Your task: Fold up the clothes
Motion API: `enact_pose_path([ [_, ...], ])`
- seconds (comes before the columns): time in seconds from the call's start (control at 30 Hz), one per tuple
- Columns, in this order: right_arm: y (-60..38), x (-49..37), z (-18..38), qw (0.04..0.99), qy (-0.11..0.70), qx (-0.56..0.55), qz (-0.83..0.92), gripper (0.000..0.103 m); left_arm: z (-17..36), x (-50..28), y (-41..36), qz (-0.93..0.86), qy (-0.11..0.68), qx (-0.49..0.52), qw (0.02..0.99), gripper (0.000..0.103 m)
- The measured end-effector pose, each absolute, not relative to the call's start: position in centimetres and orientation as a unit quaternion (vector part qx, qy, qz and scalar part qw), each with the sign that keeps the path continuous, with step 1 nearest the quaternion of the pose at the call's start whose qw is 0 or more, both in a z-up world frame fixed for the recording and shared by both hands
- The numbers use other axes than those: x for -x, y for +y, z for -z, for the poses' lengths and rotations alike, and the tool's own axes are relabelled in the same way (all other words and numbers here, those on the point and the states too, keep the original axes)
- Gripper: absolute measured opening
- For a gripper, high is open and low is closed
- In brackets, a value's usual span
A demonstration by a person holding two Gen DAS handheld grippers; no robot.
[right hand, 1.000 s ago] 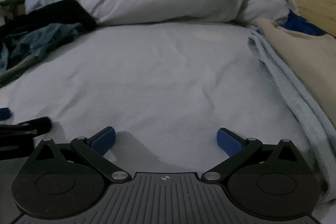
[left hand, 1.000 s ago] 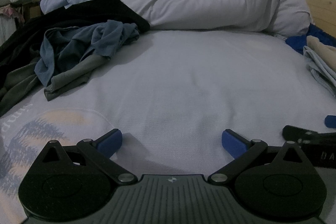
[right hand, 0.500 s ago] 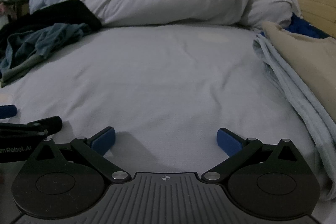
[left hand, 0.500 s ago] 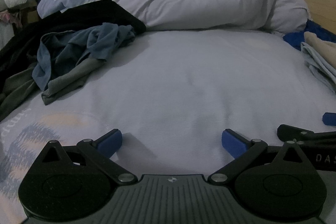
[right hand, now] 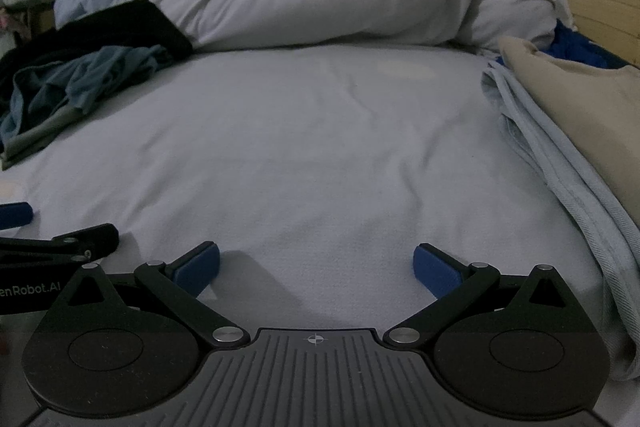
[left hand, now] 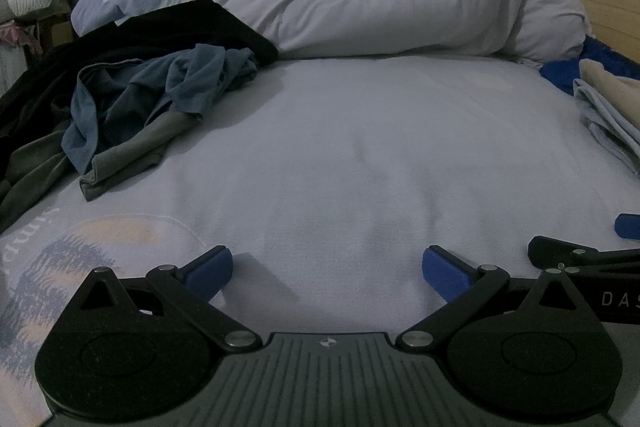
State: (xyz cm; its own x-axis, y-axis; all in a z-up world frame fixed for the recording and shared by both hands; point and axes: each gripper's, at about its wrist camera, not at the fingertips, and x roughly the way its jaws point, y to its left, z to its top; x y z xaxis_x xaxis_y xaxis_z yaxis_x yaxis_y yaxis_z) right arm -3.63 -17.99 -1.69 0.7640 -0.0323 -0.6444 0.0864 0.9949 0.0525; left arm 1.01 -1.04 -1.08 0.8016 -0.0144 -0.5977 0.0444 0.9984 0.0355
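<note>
Both grippers are parked low at the near edge of the bed [left hand: 360,147], side by side, pointing at the far duvet [left hand: 380,15]. The left gripper [left hand: 327,267] has its fingers spread wide with nothing in them, and so does the right gripper [right hand: 316,265]. Looks like a ready pose between garments, I'd guess.

The unfolded stuff is the pile [left hand: 152,99] on the far left: a blue top crumpled over something grey, with a black piece behind it. On the right sits a stack [right hand: 568,115], beige over light blue, which looks like the done side. The clear middle is probably kept free as folding space, so the next grab should be from the left pile.
</note>
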Motion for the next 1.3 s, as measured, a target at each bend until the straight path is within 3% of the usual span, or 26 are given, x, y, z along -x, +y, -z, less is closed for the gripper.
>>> enact_pose_path([
  [1.3, -17.88, 3.47, 1.7, 0.938, 0.342, -0.04, 0.033, 0.103, 1.21, -1.35, -0.67, 0.021, 0.314, -0.026, 0.949, 0.103],
])
